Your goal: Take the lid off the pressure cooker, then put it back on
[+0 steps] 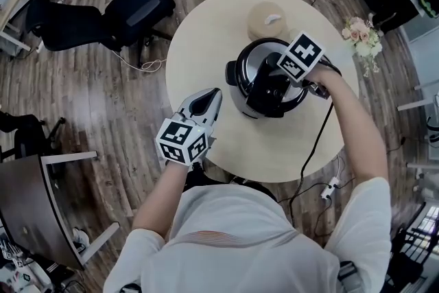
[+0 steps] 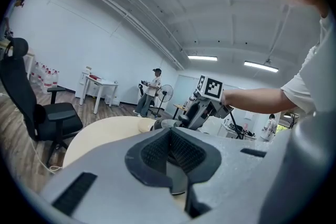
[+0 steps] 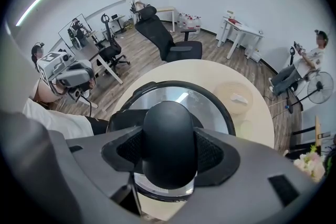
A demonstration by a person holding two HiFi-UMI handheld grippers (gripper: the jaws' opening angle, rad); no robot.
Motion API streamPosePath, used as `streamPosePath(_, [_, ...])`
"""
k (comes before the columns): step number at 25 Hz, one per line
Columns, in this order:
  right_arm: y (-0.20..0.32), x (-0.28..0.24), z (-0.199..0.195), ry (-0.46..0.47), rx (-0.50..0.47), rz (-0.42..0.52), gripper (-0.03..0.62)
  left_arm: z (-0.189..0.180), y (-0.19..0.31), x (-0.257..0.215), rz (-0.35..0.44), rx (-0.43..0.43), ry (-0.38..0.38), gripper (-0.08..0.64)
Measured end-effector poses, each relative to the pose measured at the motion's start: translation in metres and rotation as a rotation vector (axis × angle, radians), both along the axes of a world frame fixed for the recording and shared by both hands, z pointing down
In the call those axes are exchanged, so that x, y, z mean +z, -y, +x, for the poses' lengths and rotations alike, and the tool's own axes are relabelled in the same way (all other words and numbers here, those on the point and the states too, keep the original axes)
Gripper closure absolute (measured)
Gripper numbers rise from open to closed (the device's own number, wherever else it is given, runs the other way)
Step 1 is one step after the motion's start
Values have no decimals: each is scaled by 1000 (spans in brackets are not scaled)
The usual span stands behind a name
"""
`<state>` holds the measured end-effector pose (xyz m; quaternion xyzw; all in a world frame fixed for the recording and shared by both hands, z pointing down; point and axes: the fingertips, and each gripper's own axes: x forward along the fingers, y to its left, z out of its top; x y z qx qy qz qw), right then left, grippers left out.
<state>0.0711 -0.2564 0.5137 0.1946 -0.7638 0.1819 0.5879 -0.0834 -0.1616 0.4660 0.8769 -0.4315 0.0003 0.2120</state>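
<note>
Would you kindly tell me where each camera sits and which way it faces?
Head view: on the person's head, steeply down at the table and pressure cooker; both forearms show.
Left gripper view: on the left gripper, about level across the table; its shut jaws show.
Right gripper view: on the right gripper, down onto the lid knob it grips.
Each gripper view shows the other gripper.

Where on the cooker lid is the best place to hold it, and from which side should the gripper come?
Grip the black handle in the middle of the lid, coming from above. It stands up, rounded and narrow, so fingers fit on its two long sides, as the right gripper does now.
</note>
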Motion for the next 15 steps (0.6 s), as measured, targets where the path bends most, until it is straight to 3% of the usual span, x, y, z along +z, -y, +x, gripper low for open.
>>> streamPosePath(6, [2, 1, -1, 6, 5, 7, 310, 16, 23, 50, -174, 71, -42, 535])
streamPosePath(8, [2, 1, -2, 10, 3, 10, 310, 17, 30, 62, -249, 72, -120, 449])
streamPosePath(12, [2, -1, 0, 12, 4, 14, 310, 18, 49, 88, -409, 56, -344, 356])
streamPosePath(15, [3, -1, 0, 13, 4, 14, 310, 22, 56, 96, -472, 71, -463, 287])
